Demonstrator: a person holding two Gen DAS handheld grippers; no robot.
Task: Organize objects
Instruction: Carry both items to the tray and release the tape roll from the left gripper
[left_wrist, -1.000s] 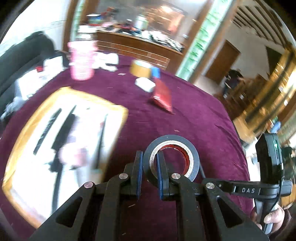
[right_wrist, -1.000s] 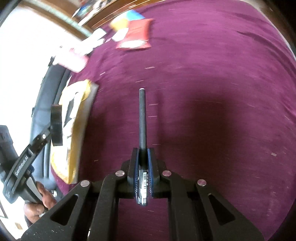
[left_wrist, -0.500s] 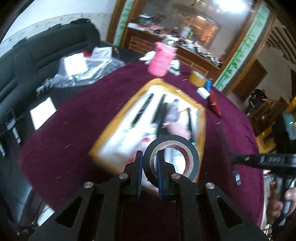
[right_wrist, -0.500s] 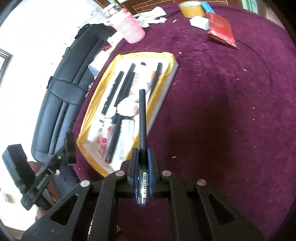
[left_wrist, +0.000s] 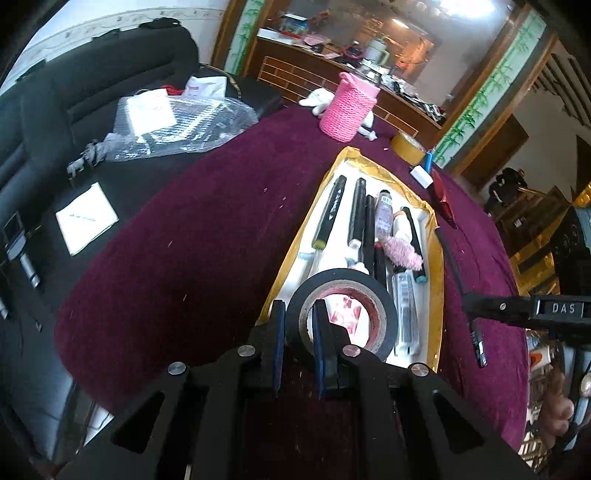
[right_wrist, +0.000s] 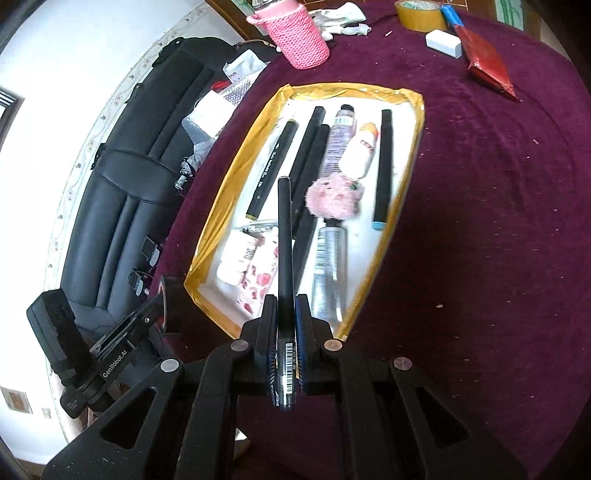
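Both hand-held grippers (left_wrist: 298, 314) (right_wrist: 285, 306) swung over tray (right_wrist: 395, 206).

A deep purple velvet cloth (right_wrist: 480, 221) covers the table. The shallow cardboard tray (right_wrist: 412, 96) is white inside with a golden-yellow rim. A pink crocheted cup (right_wrist: 299, 37), a glossy black tape roll with a red core (left_wrist: 388, 314), a red packet (right_wrist: 487, 62), a tan tape ring (right_wrist: 419, 14).
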